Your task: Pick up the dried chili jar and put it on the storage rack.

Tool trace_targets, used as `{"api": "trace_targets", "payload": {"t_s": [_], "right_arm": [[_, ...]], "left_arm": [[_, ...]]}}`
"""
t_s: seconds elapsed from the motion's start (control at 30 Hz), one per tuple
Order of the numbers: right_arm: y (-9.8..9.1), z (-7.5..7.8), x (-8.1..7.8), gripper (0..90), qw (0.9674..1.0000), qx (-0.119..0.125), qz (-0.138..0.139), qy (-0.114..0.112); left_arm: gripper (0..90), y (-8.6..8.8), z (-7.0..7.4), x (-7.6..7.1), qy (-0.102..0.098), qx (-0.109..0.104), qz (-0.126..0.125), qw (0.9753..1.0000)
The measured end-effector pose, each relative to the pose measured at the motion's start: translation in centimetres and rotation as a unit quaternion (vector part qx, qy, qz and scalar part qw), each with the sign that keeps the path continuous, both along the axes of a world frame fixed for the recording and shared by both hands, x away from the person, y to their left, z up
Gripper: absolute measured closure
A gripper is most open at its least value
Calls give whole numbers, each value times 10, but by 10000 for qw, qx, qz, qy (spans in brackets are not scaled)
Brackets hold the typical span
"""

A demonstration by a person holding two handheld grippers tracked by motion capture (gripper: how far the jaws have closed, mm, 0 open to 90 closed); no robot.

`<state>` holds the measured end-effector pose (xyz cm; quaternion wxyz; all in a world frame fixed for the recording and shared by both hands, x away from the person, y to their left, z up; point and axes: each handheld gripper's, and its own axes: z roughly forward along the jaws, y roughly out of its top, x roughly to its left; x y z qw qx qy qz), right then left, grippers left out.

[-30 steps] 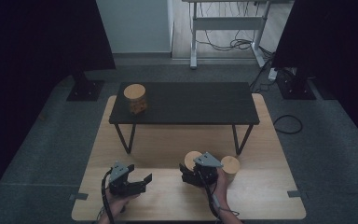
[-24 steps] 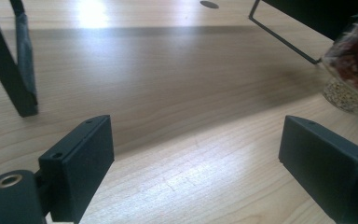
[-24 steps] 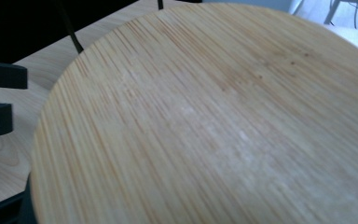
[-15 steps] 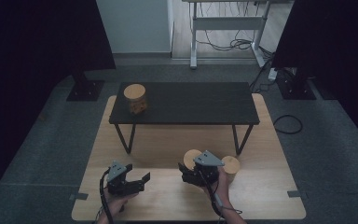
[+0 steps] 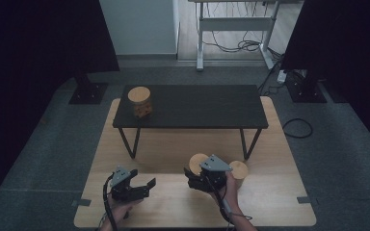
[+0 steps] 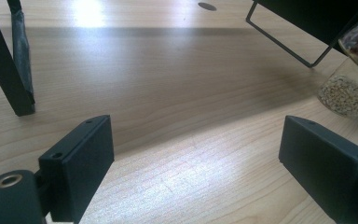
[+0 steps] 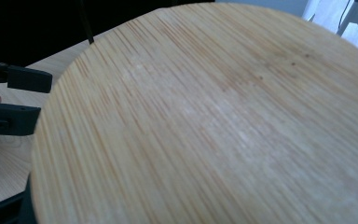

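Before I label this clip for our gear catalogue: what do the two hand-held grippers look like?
Both are black. The left gripper has two flat, rectangular black jaw pads, each with small screw holes, plus a brass-coloured ring low on its body. A grey three-cornered plate sits on top of each, clearest on the right gripper. A black cable trails from each back along the forearm. No sleeves show.

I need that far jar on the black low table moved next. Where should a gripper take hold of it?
Grip the jar around its glass body, just under the round bamboo lid, coming level from the near side. It stands upright near the low table's left end, with open tabletop beside it.
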<state>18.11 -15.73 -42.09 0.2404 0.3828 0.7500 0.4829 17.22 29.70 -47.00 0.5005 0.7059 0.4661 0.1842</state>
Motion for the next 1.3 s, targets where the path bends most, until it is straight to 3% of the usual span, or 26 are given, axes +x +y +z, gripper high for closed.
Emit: {"api": "trace_targets", "payload": {"t_s": [1.3], "right_arm": [[-4,19,4,238,9995,-86,211,-224]], "left_arm": [[97,-1,1,0,-26,-15,-129,9999]]}}
